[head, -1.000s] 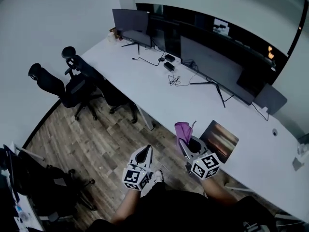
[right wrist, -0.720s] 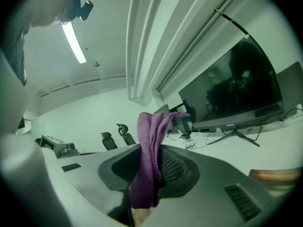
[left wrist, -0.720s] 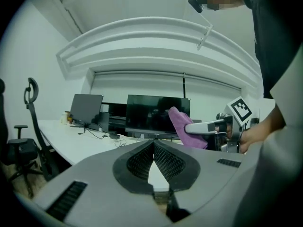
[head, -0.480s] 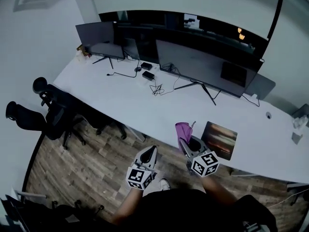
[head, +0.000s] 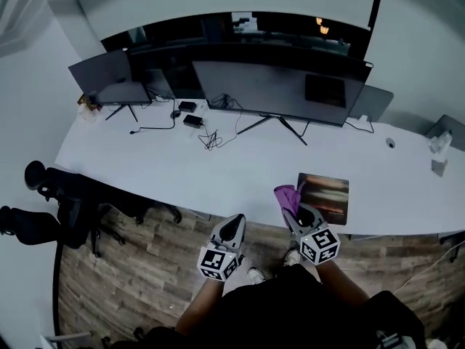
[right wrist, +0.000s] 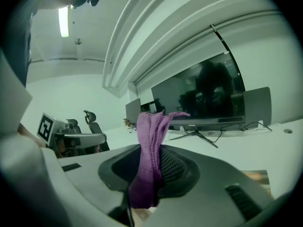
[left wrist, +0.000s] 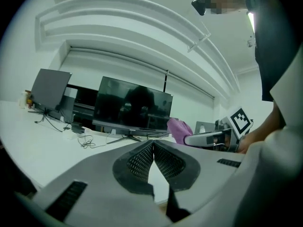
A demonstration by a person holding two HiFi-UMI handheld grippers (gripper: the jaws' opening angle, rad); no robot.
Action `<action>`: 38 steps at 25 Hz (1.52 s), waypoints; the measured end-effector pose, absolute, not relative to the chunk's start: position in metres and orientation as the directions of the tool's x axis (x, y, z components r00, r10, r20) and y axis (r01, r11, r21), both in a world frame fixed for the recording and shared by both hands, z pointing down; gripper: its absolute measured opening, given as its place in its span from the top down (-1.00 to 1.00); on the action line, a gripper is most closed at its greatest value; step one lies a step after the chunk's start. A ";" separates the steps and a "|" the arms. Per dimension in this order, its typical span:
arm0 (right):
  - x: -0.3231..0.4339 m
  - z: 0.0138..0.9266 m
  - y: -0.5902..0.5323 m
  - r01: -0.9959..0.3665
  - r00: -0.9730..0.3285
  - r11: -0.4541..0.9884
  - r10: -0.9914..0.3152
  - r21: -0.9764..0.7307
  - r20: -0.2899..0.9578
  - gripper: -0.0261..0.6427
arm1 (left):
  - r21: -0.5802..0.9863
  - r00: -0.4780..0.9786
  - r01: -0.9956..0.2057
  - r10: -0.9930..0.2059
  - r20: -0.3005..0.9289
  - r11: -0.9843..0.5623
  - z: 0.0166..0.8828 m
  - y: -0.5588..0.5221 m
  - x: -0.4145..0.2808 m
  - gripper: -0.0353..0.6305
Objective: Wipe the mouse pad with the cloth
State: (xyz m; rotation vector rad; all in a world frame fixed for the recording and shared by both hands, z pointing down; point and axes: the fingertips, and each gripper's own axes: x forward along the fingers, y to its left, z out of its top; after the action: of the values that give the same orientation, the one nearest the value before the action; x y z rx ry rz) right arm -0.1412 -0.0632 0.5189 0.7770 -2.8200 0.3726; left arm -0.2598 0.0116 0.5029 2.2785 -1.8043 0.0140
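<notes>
The right gripper [head: 297, 209] is clamping a purple cloth [head: 288, 195], which is sticking up out of its jaws and folding over at the top. In the right gripper view the cloth [right wrist: 150, 141] is filling the gap between the ribbed pads. The left gripper [head: 235, 222] is hovering over the wooden floor [head: 138, 282] with its jaws pressed together and nothing between them. The mouse pad [head: 325, 195] is lying at the near edge of the white desk [head: 182, 169], with the cloth just beside its left edge.
</notes>
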 end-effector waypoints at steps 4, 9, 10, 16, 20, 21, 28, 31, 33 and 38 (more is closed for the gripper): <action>-0.123 0.536 -0.081 -0.567 -0.810 0.803 -0.503 -0.186 0.301 0.58 | 0.155 0.289 -0.952 -0.941 0.175 -0.264 0.506 -0.017 -0.242 0.82; -0.100 0.546 -0.102 -0.595 -0.789 0.778 -0.519 -0.201 0.329 0.58 | 0.155 0.317 -0.945 -0.923 0.219 -0.288 0.514 -0.044 -0.223 0.83; -0.096 0.548 -0.107 -0.599 -0.787 0.775 -0.521 -0.203 0.331 0.58 | 0.146 0.321 -0.944 -0.920 0.224 -0.294 0.515 -0.050 -0.220 0.82; -0.072 0.555 -0.135 -0.618 -0.774 0.755 -0.537 -0.217 0.336 0.58 | 0.051 0.342 -0.939 -0.907 0.247 -0.340 0.513 -0.081 -0.192 0.82; -0.059 0.559 -0.147 -0.597 -0.789 0.774 -0.517 -0.213 0.333 0.59 | 0.064 0.336 -0.941 -0.904 0.265 -0.332 0.517 -0.098 -0.181 0.82; -0.055 0.559 -0.150 -0.591 -0.793 0.777 -0.511 -0.216 0.332 0.59 | 0.060 0.330 -0.944 -0.906 0.265 -0.326 0.518 -0.101 -0.179 0.82; -0.030 0.568 -0.171 -0.628 -0.765 0.744 -0.538 -0.226 0.354 0.59 | 0.065 0.336 -0.941 -0.889 0.311 -0.333 0.531 -0.118 -0.165 0.82; -0.028 0.573 -0.177 -0.657 -0.740 0.722 -0.560 -0.219 0.373 0.59 | 0.065 0.347 -0.936 -0.880 0.325 -0.345 0.537 -0.126 -0.166 0.83; -0.027 0.574 -0.178 -0.679 -0.721 0.698 -0.578 -0.227 0.382 0.59 | 0.059 0.360 -0.930 -0.872 0.331 -0.362 0.538 -0.131 -0.167 0.83; -0.031 0.583 -0.181 -0.711 -0.687 0.665 -0.587 -0.230 0.428 0.59 | 0.065 0.394 -0.916 -0.854 0.339 -0.397 0.543 -0.147 -0.172 0.82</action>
State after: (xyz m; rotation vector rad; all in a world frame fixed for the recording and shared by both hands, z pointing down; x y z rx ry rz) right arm -0.0312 -0.1814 0.5828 1.0319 -2.5647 0.5502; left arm -0.1717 -0.1475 0.5428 2.4120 -1.5637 0.3697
